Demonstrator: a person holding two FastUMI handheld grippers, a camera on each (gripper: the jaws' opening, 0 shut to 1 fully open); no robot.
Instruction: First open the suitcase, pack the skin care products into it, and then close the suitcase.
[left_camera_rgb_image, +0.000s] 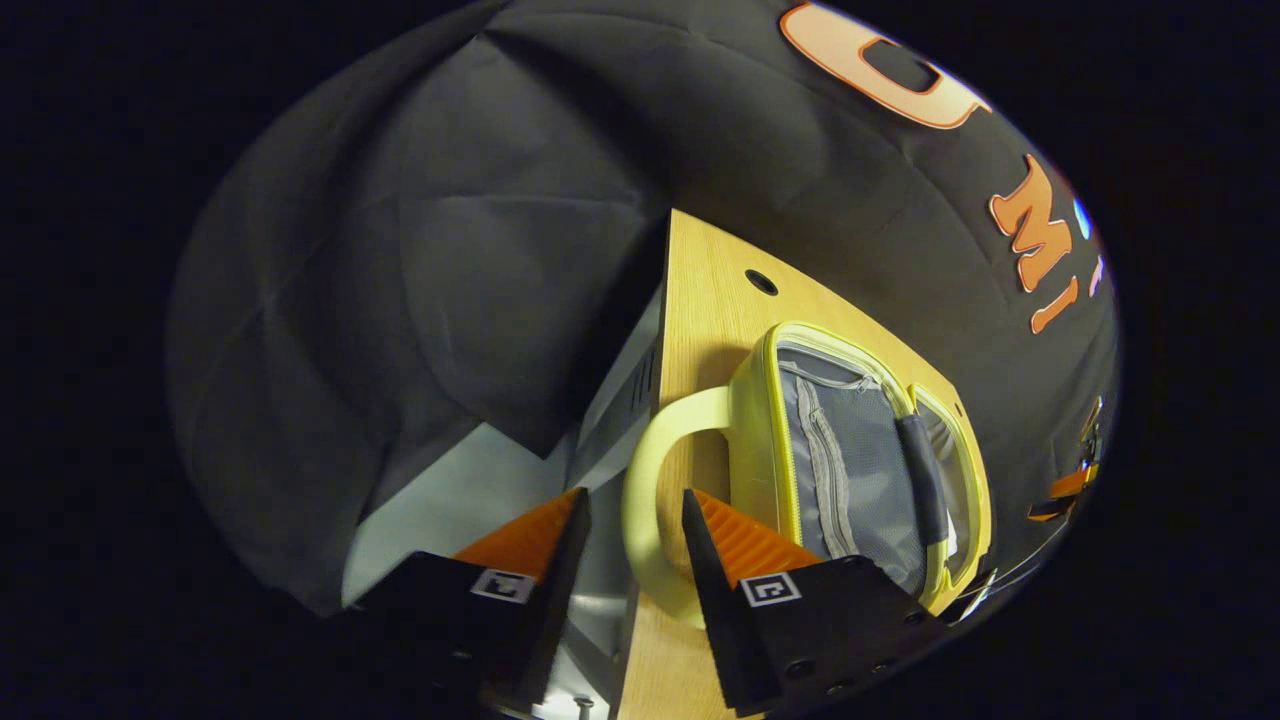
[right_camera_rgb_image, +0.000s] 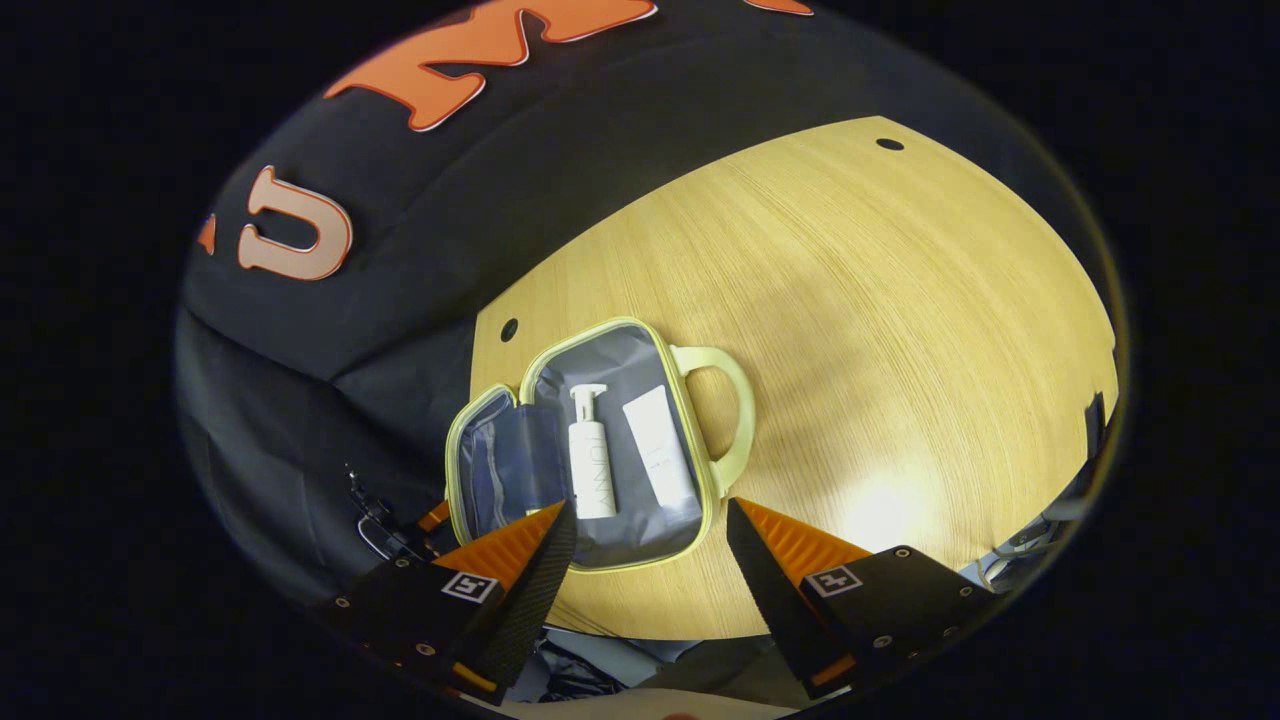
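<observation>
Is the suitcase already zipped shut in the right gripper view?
No. The suitcase lies open on the table, with a pump bottle and a tube lying side by side inside.

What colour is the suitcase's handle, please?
Pale yellow handle; clearest in the left gripper view.

One suitcase (right_camera_rgb_image: 590, 450), lying open on one table (right_camera_rgb_image: 880, 330). Inside it: one pump bottle (right_camera_rgb_image: 590, 455), one tube (right_camera_rgb_image: 660, 448)

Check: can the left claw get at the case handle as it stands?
Probably yes. The left claw is open with the handle already between its fingers, and nothing blocks it. The case lies open on the table.
</observation>
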